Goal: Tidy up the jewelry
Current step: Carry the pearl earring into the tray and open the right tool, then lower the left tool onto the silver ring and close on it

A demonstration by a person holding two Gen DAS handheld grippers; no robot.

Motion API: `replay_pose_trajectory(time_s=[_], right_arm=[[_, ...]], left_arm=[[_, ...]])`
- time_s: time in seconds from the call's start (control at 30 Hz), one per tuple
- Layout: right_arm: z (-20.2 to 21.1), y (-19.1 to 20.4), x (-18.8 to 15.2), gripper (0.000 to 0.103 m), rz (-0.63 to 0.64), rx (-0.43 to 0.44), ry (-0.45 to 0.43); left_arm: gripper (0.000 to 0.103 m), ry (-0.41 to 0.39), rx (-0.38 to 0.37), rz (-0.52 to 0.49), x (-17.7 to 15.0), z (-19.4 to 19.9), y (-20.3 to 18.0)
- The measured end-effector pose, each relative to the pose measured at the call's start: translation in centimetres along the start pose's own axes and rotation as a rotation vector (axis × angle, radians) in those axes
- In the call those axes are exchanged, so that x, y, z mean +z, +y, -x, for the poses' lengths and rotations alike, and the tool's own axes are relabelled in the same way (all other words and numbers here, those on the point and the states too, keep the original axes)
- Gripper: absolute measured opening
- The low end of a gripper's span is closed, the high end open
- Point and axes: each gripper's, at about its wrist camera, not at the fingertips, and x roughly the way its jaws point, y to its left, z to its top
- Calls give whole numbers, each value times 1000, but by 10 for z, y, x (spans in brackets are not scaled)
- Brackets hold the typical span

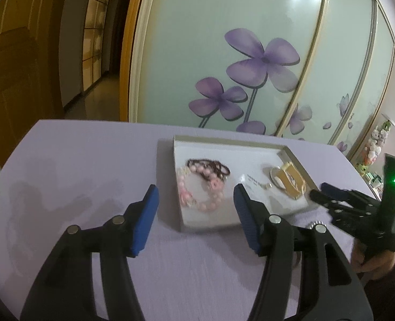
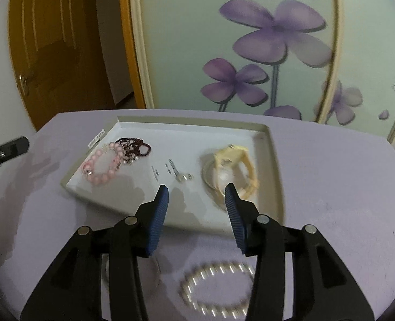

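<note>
A shallow white tray [image 1: 224,139] lies on the lilac table. It holds a pink bead bracelet [image 1: 200,191], a dark maroon bead bracelet [image 1: 209,167], a small silver piece [image 1: 261,184] and a yellowish bangle-like piece [image 1: 288,179]. My left gripper [image 1: 196,188] is open over the tray's near left corner, with nothing between its pads. My right gripper [image 2: 196,187] is open above the tray's [image 2: 192,121] near edge, just short of the cream piece [image 2: 234,165], and grips nothing. A pearl bracelet [image 2: 216,291] lies on the table under the right gripper, outside the tray.
A glass sliding door with purple flowers [image 1: 259,58] stands behind the table. A wooden door [image 2: 50,40] is at the far left. The left gripper's tip [image 2: 7,149] shows at the left edge of the right wrist view. A faint clear ring [image 2: 154,272] lies beside the pearls.
</note>
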Motion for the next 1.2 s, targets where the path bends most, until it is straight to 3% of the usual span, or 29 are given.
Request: replay_pose_trajectory(time_s=[0.33, 0.63, 0.93, 1.2], right_arm=[[73, -13, -50, 54, -49, -28, -69], [97, -19, -76, 56, -112, -8, -71], [104, -26, -85, 56, -139, 6, -69], [103, -29, -89, 56, -153, 15, -63]], left_arm=[[59, 93, -69, -35, -58, 11, -33], [59, 172, -88, -146, -109, 10, -80], [58, 212, -40, -185, -127, -4, -102], [46, 246, 0, -188, -129, -17, -111]])
